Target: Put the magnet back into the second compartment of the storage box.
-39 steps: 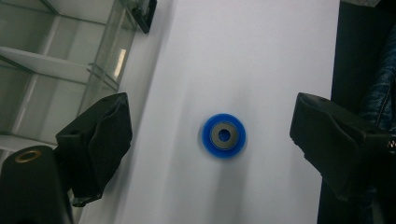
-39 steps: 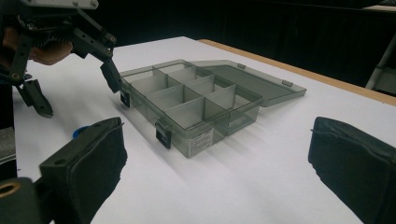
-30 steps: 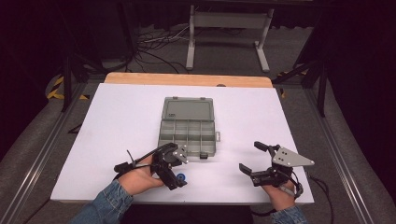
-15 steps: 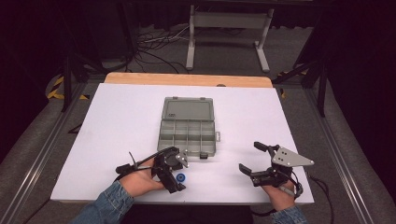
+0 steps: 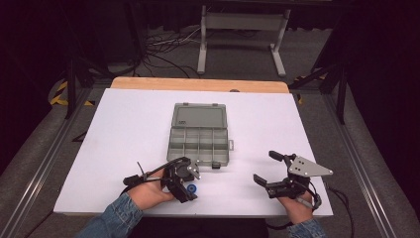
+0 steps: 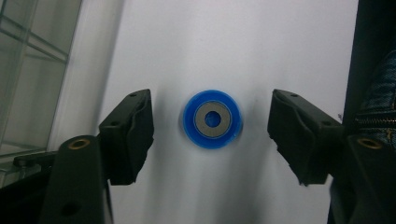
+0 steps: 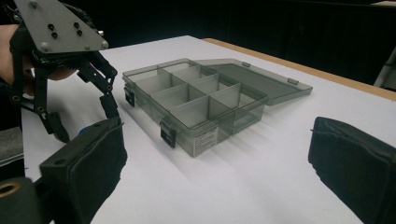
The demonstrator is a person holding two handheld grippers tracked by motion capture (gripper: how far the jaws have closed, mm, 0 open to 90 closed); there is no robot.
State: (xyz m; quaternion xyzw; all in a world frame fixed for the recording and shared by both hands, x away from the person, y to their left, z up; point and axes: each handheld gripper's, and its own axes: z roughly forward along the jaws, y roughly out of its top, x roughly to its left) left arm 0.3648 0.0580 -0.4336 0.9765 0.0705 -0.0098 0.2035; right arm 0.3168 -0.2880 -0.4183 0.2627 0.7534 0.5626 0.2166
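Left tongs [image 5: 187, 187] at 7 o'clock on the white worktop [image 5: 124, 129], pointed down, jaws apart either side of a small blue ring [image 6: 212, 119] with grey metal centre and round hole, lying flat, untouched. Grey see-through box [image 5: 199, 142] at centre, lid laid open toward 12, compartments bare. Right tongs [image 5: 265, 168] at 5 o'clock, jaws wide apart, gripping nothing.
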